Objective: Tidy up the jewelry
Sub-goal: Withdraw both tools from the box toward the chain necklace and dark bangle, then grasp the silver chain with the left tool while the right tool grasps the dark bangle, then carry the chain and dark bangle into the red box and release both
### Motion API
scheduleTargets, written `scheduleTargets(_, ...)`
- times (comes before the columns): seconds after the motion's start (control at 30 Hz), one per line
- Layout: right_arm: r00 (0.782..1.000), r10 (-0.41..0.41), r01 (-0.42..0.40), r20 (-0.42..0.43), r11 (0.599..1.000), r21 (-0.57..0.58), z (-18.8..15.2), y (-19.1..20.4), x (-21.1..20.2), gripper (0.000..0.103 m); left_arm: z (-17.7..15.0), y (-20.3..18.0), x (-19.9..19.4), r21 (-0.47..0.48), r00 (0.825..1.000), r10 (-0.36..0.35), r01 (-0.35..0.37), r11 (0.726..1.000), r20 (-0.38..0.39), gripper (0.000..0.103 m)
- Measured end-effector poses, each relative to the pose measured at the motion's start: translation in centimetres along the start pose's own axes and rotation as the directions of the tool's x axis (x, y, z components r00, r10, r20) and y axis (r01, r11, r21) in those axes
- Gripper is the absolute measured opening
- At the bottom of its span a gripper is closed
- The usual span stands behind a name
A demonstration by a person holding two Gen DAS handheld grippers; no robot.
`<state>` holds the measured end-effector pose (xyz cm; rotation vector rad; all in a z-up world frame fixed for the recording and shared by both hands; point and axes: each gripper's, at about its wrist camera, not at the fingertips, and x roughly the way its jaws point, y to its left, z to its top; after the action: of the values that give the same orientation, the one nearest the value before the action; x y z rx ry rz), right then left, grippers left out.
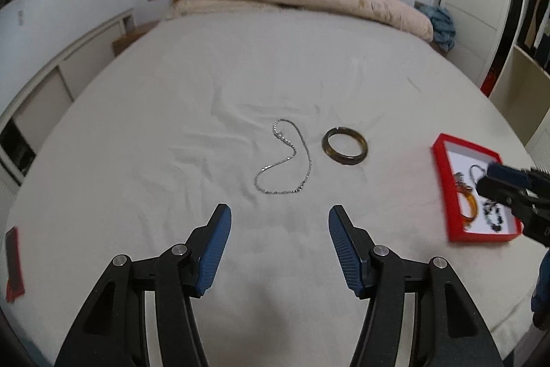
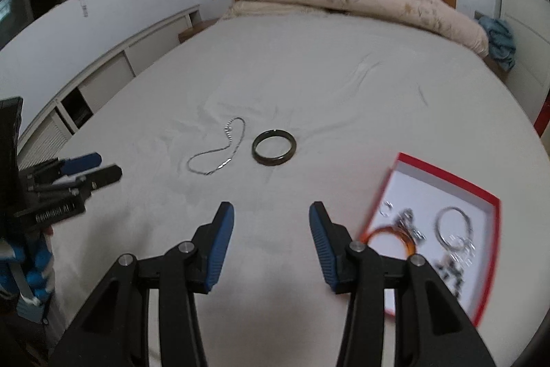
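the white bed sheet carries a red box at the right side, with an orange bangle and other small jewelry inside. the left gripper and the right gripper hang above the sheet with jaws spread apart, holding nothing. a dark bangle and, just beside it, a silver chain lie on the sheet, outside the box.
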<state>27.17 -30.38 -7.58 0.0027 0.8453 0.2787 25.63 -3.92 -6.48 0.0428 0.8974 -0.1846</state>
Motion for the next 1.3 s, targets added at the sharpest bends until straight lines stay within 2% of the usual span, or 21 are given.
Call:
scheduleTargets(0.23,0.998,0.016,-0.015,-0.064,1.0,0.014,4.2,-1.8,9.3,0.043,3.2,-1.1,9.1,0.092,0.997,-0.057,0.062,0.994,-0.061,0.058)
scheduleTargets(0.4,0.994,0.036,-0.033,-0.105,0.999,0.024,5.4,-2.7,14.7,0.043,3.5,-1.3,14.6,0.127,0.992,-0.062,0.076,0.989,-0.112,0.058)
scheduleTargets(0.57,0.988,0.038,-0.035,-0.148,0.999,0.022,6.0,-2.9,19.0,0.043,3.6,-1.0,17.5,0.155,0.99,-0.061,0.08,0.985,-0.125,0.059)
scheduleTargets(0.67,0.984,0.026,-0.023,-0.179,1.0,0.02,6.0,-2.9,21.1,0.038,4.2,-0.6,18.2,0.163,0.99,-0.084,0.102,0.981,-0.117,0.06)
scheduleTargets(0.77,0.983,0.009,-0.007,-0.181,1.0,0.01,5.9,-3.0,22.1,0.032,4.6,-0.6,18.7,0.18,0.99,-0.092,0.111,0.977,-0.11,0.055)
scheduleTargets(0.8,0.984,0.002,-0.001,-0.177,1.0,0.006,5.9,-2.9,22.2,0.027,4.8,-0.6,18.9,0.178,0.99,-0.094,0.113,0.978,-0.109,0.05)
scheduleTargets(0.83,0.985,-0.007,0.007,-0.174,1.0,0.001,5.8,-3.0,22.3,0.023,5.0,-0.5,19.1,0.171,0.99,-0.097,0.114,0.979,-0.105,0.043)
scheduleTargets(0.87,0.985,-0.018,0.017,-0.172,1.0,-0.005,5.8,-3.0,22.4,0.016,5.1,-0.5,19.2,0.167,0.99,-0.095,0.111,0.98,-0.102,0.039)
scheduleTargets(0.9,0.985,-0.026,0.025,-0.172,1.0,-0.01,5.8,-3.0,22.5,0.01,5.2,-0.5,19.3,0.165,0.991,-0.091,0.106,0.981,-0.099,0.03)
scheduleTargets(1.03,0.986,-0.045,0.042,-0.16,0.999,-0.02,5.8,-2.8,22.3,0.009,5.7,-0.4,19.4,0.142,0.991,-0.089,0.103,0.985,-0.1,0.004)
scheduleTargets(1.3,0.995,-0.05,0.05,-0.087,0.999,-0.005,5.6,-2.6,18.4,0.008,5.9,0.9,15.5,0.046,0.992,-0.112,0.114,0.992,-0.052,0.003)
